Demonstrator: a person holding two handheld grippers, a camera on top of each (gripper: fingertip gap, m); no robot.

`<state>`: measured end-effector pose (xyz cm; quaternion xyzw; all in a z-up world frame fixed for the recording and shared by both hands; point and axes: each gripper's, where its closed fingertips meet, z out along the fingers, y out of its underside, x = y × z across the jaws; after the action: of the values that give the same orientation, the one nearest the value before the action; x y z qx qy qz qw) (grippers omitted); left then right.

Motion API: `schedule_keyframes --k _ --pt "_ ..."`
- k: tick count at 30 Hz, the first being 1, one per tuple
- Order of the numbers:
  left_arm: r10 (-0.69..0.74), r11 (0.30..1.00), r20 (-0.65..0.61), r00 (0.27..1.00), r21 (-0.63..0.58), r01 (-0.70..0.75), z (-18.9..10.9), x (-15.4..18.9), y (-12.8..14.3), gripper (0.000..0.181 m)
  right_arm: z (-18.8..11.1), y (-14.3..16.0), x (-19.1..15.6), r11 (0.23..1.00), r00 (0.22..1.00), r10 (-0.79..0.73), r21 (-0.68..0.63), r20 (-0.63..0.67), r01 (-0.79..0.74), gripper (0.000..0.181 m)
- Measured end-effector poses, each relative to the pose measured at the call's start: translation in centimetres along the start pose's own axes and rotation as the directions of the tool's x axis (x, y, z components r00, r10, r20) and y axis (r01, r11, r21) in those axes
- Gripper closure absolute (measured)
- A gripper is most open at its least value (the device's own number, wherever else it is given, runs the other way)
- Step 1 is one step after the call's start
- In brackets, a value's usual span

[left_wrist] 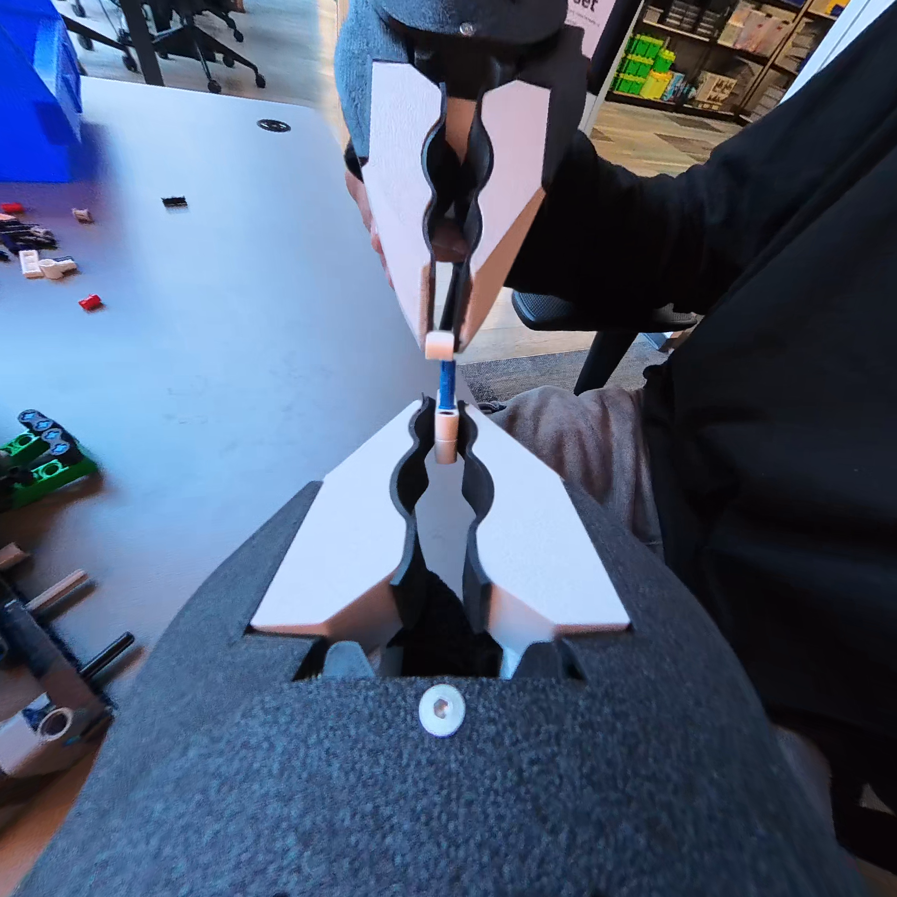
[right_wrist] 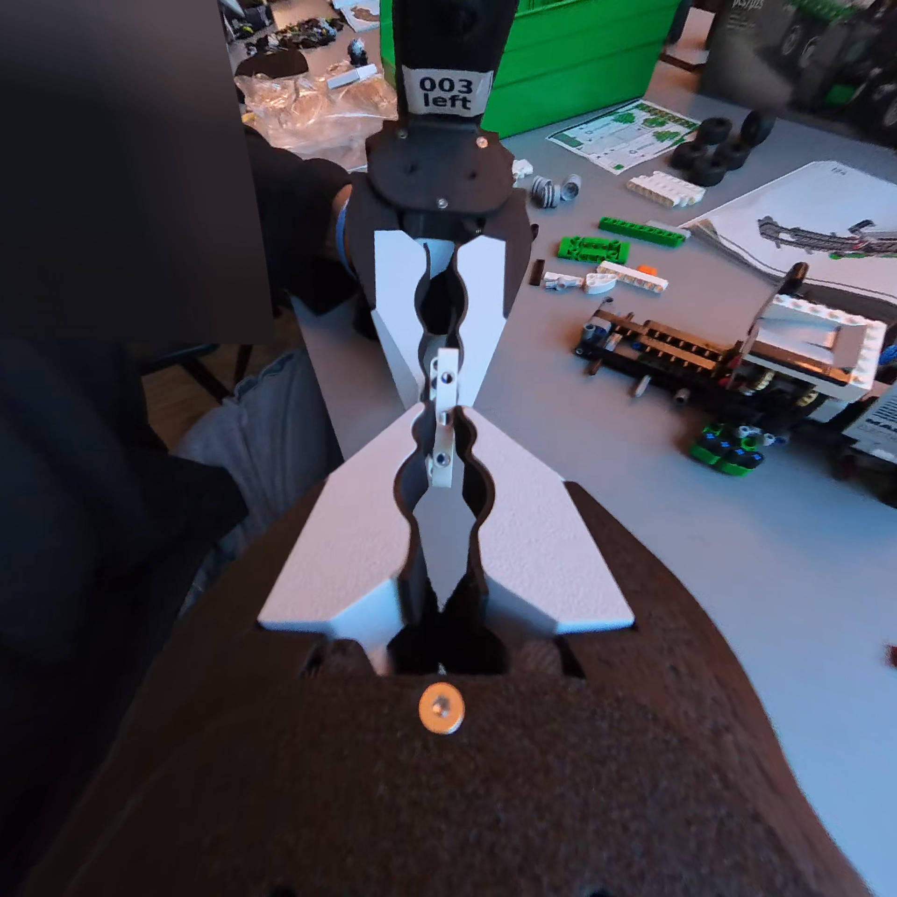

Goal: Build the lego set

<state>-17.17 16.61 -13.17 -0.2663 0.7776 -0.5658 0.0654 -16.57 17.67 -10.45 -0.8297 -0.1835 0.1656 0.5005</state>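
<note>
In the left wrist view my left gripper (left_wrist: 444,407) is shut on a small white connector (left_wrist: 445,437) with a blue pin (left_wrist: 445,383) sticking out of its far end. My right gripper (left_wrist: 442,340) faces it tip to tip, shut on a small white piece (left_wrist: 440,345) that meets the pin's far end. In the right wrist view my right gripper (right_wrist: 442,415) grips a white part with holes (right_wrist: 441,458), and this white part runs on between the tips of the left gripper (right_wrist: 440,388). The blue pin is hidden there. Both grippers are held above the table's near edge.
A partly built black and white model (right_wrist: 728,359) stands on the grey table (right_wrist: 606,509) to the right, with an open instruction booklet (right_wrist: 801,228), black tyres (right_wrist: 718,145), green beams (right_wrist: 640,232) and a green bin (right_wrist: 573,63) behind. A green and black subassembly (left_wrist: 43,456), loose pieces and a blue bin (left_wrist: 34,97) lie left. The grippers are tip to tip, or close to it.
</note>
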Motion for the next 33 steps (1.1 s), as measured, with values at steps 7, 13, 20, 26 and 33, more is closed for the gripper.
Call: schedule_keyframes --k 7,13,20,26,33 --pt "-0.065 0.997 -0.043 0.997 -0.04 0.063 0.2 0.2 0.6 0.174 0.4 0.5 -0.5 0.997 0.993 0.082 0.008 0.079 -0.083 0.175" --pt "-0.096 0.993 -0.078 0.992 -0.069 0.091 0.4 0.7 1.0 0.175 0.6 0.7 -0.6 0.972 0.955 0.212 0.061 0.209 -0.229 0.175" --pt "-0.187 0.981 -0.101 0.977 -0.066 0.181 0.4 0.5 0.9 0.174 0.3 0.9 -0.7 0.924 0.879 0.306 0.11 0.365 -0.367 0.175" --pt "-0.219 0.973 -0.076 0.973 -0.086 0.212 0.5 0.1 1.3 0.175 0.5 1.2 -0.3 0.918 0.879 0.318 0.115 0.355 -0.379 0.175" --pt "-0.248 0.967 -0.068 0.966 -0.079 0.243 0.4 -0.2 1.3 0.175 0.5 1.4 0.0 0.92 0.888 0.318 0.117 0.333 -0.374 0.176"
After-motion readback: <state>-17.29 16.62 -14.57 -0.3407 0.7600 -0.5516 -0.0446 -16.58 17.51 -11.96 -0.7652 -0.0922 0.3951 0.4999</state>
